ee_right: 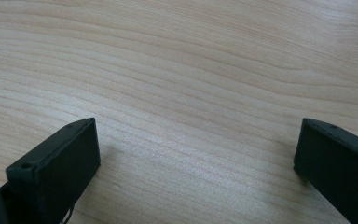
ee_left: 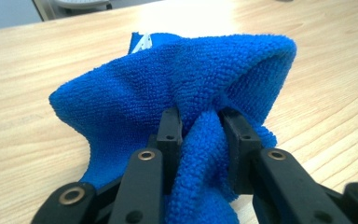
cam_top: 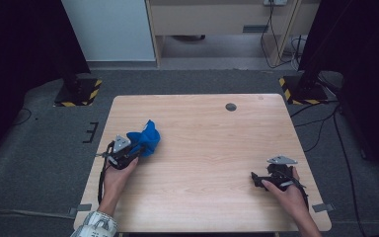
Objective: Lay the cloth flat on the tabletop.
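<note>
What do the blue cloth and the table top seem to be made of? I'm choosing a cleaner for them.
The blue cloth looks like microfibre terry: a dense looped pile, matt, folding softly where the left tongs pinch it. The table top looks like pale wood or a wood-grain laminate, with running grain lines and a smooth, faintly shiny finish; the pictures cannot settle which.

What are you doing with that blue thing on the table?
A person sits at a wooden table with a gripper in each hand. The left gripper has pinched a fold of a blue cloth, which is bunched up near the table's left side. The right gripper rests over bare wood near the right side, its jaws wide apart and holding nothing.
</note>
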Motion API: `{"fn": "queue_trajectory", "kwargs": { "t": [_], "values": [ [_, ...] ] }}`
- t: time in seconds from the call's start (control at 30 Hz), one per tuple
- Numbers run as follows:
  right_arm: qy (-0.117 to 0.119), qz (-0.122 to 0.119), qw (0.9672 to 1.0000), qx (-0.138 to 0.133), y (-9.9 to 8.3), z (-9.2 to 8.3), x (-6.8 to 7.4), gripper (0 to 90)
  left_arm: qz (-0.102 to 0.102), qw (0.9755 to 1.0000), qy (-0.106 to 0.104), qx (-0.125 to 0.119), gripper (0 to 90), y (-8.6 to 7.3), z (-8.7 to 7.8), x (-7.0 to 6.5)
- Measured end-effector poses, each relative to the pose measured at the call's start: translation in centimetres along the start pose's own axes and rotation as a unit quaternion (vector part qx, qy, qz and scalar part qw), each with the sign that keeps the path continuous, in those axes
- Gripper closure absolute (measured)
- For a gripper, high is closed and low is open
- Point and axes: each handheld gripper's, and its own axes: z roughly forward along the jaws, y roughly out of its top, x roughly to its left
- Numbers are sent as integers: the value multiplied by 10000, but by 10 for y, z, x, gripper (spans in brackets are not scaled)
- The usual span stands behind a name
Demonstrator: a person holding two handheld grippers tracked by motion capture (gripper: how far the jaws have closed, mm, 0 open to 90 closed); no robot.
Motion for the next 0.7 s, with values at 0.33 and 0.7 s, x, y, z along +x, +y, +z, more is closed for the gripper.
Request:
{"fn": "queue_trajectory", "kwargs": {
  "t": [0.33, 0.7],
  "values": [
    [0, -3, 10000, -1, 0, 0, 0, 5, 116, 9998, -135, -114, 707, 6, -2, -10],
    [0, -1, 10000, -1, 0, 0, 0, 5, 238, 9993, -240, -171, 706, 11, -3, -19]
  ]
}}
